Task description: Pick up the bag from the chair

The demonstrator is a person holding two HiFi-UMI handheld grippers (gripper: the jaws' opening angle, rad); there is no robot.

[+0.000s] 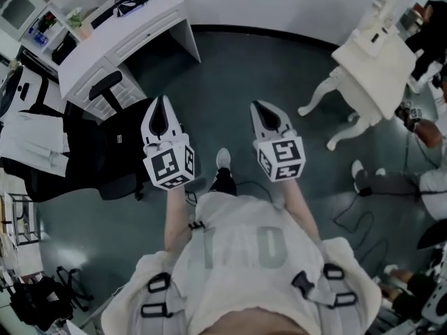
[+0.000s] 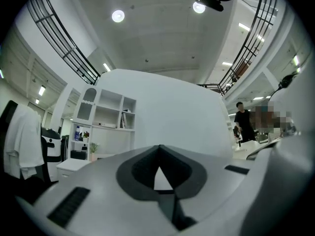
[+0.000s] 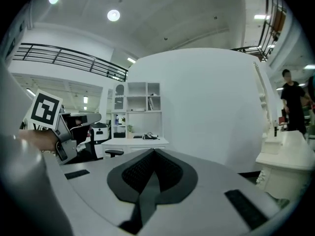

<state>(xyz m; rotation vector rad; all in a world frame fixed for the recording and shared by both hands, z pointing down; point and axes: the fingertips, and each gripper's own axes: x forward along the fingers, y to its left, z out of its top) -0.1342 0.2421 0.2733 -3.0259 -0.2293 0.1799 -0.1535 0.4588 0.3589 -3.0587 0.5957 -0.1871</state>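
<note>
A black office chair (image 1: 98, 155) stands on the dark floor at the left, with a white garment (image 1: 31, 142) draped over its back. A dark mass lies on its seat; I cannot make out the bag from the chair. My left gripper (image 1: 162, 105) is held out level beside the chair's right edge, jaws shut and empty. My right gripper (image 1: 260, 107) is held level over bare floor, also shut and empty. In the left gripper view the shut gripper (image 2: 158, 149) faces a white curved wall, with the garment (image 2: 24, 141) at the far left. The right gripper (image 3: 153, 152) shows its tips closed together.
A white desk (image 1: 119, 37) stands behind the chair, shelves (image 2: 106, 122) beyond it. A white table (image 1: 377, 65) with curved legs is at the right, people near it (image 3: 293, 102). A dark bundle (image 1: 35, 299) lies on the floor at the lower left. Cables run along the floor at the right.
</note>
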